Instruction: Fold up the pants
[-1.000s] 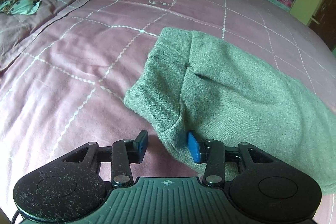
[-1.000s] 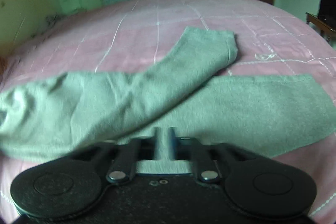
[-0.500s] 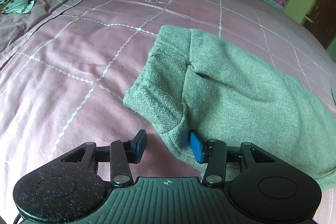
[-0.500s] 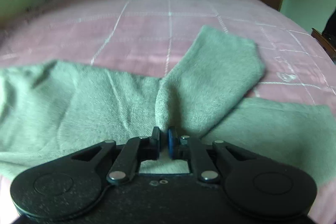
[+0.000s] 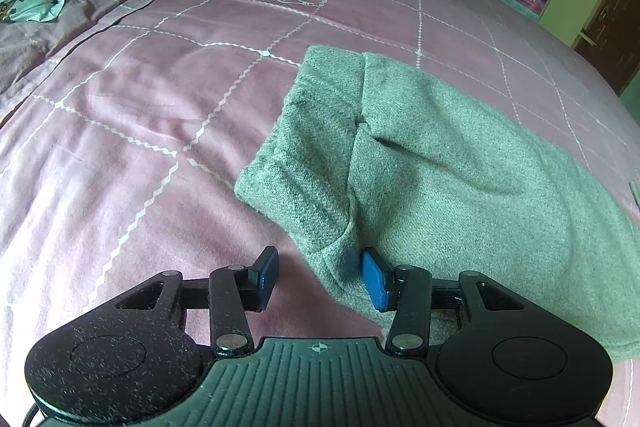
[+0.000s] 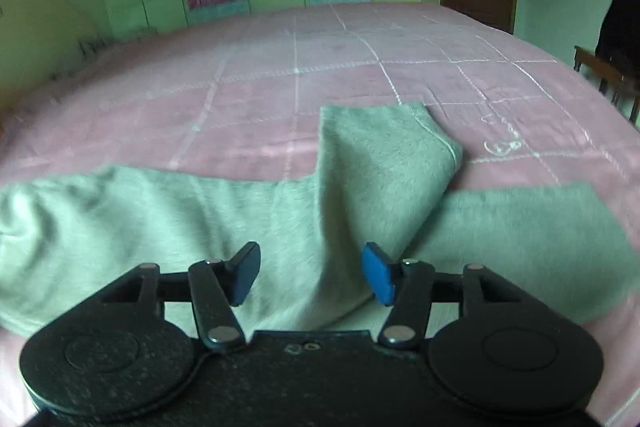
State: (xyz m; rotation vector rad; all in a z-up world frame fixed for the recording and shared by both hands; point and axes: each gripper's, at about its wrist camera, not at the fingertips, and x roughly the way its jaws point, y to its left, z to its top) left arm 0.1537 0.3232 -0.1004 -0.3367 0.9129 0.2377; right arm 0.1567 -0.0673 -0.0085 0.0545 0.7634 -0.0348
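The grey-green pants (image 5: 432, 163) lay on the pink checked bed (image 5: 160, 99), one leg (image 6: 380, 163) folded across the other. The left gripper (image 5: 320, 277) stood wide at the waistband (image 5: 304, 163) corner, fabric bunched between its blue pads (image 5: 374, 279). The right gripper (image 6: 312, 273) was spread wide too, holding nothing, over the folded leg.

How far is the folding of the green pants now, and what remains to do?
Done: one leg of the green pants lies folded across the other on the pink bedspread.
In hand: nothing is gripped. The right gripper is open over the fold, and the left gripper is open at the waistband corner.
Left: the legs are not lined up, and no lengthwise fold is made.
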